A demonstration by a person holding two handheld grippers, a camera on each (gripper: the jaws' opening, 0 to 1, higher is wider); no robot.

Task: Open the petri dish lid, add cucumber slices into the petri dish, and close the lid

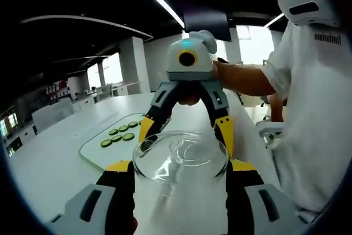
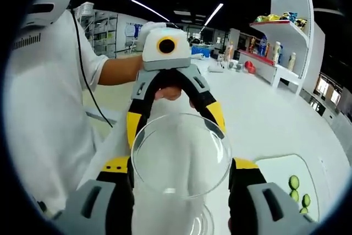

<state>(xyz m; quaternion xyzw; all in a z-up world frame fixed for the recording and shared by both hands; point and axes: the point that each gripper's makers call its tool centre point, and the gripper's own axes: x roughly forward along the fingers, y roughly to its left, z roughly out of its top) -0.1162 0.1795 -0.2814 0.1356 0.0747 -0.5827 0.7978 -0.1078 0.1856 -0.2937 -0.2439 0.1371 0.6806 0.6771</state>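
A long white table (image 1: pixel 66 152) runs through a bright lab with shelves (image 2: pixel 286 37). Left of the left gripper (image 1: pixel 180 169), cucumber slices (image 1: pixel 120 134) lie on a board (image 1: pixel 96 155). Its jaws clasp the glass dish (image 1: pixel 181 160); facing it, the right gripper (image 2: pixel 181 169) grips the lid (image 2: pixel 181 155) likewise, arms raised.

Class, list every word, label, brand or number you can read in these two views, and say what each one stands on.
None can be read.
Petri dish and its lid: clear glass, no print.
Cutting board with cucumber slices: no print.
Shelf items and distant wall posters: too small and blurred.
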